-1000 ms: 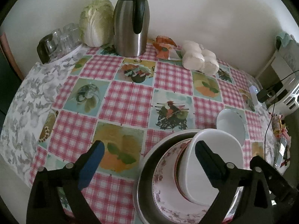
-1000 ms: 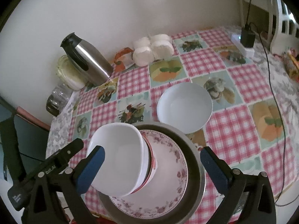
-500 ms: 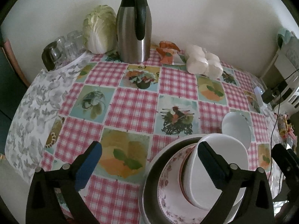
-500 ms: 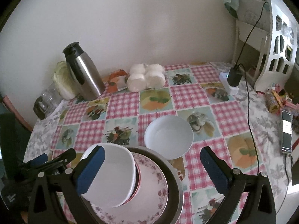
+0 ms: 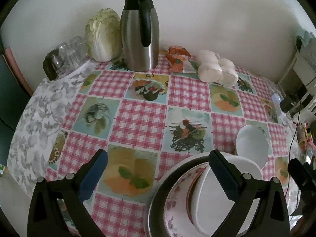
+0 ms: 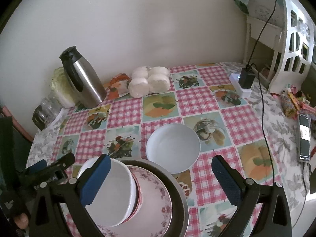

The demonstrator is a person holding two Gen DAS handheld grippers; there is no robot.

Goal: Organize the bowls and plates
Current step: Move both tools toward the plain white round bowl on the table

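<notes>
Pale wall backs a desk covered with a checked, picture-printed cloth. At its near edge a stack is seen: a grey metal basin holding a floral plate, on which a red-rimmed bowl and a squarish white bowl are nested and tilted. A round white bowl stands just beside the basin, apart from the stack. A steel thermos and a cabbage are set near the wall.

The left hand-held gripper is held wide open and empty, one finger over the tilted white bowl. The right hand-held gripper is likewise spread wide, holding nothing, above the stack.

The bowls are judged to be glazed ceramic: stiff, slippery, breakable, moderately heavy. The loose round bowl would best be pinched across its rim wall, lifted level, and lowered gently, since the tilted stack could slide or chip.
</notes>
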